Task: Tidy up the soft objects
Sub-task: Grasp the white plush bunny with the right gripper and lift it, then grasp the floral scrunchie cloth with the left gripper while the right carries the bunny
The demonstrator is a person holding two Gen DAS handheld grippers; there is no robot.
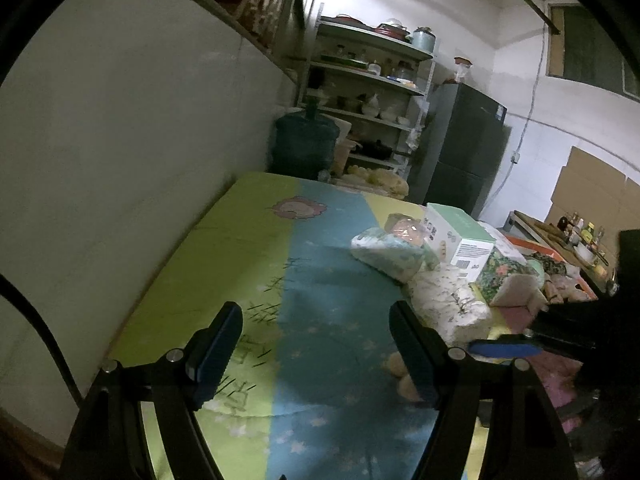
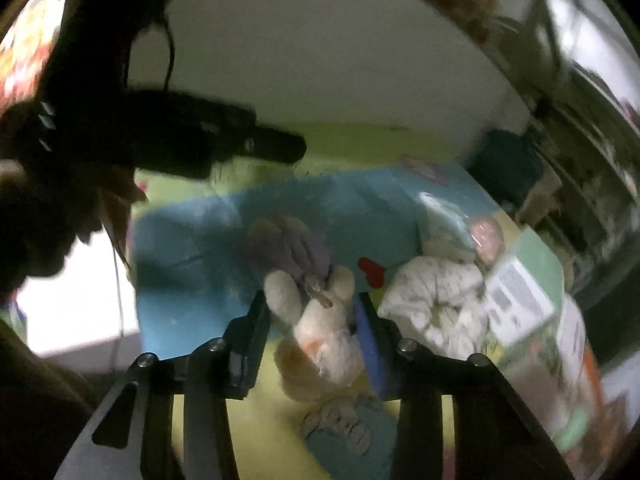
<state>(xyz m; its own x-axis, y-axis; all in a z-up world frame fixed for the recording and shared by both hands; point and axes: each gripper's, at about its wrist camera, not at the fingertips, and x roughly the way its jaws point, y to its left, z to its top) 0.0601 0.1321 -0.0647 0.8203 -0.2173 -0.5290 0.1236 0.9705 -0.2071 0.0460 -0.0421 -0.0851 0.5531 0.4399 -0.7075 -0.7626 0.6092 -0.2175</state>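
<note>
My right gripper (image 2: 312, 312) is closed on a cream plush toy (image 2: 324, 344) with a purple part at its top; it hangs between the pads above the green and blue play mat (image 2: 188, 264). My left gripper (image 1: 316, 336) is open and empty over the mat (image 1: 320, 280). Part of the plush toy (image 1: 400, 372) shows beside its right finger. A white padded bundle (image 1: 448, 304) and a diaper pack (image 1: 392, 248) lie to the right. They also show in the right wrist view: the bundle (image 2: 436, 300) and the pack (image 2: 452, 224). The left gripper's dark body (image 2: 224, 140) is at upper left.
A green and white box (image 1: 460, 236) and a floral box (image 1: 504, 276) stand on the mat's right side. A water jug (image 1: 304, 144), shelves (image 1: 368, 92) and a dark fridge (image 1: 464, 148) stand beyond the mat. A wall (image 1: 120, 140) runs along the left.
</note>
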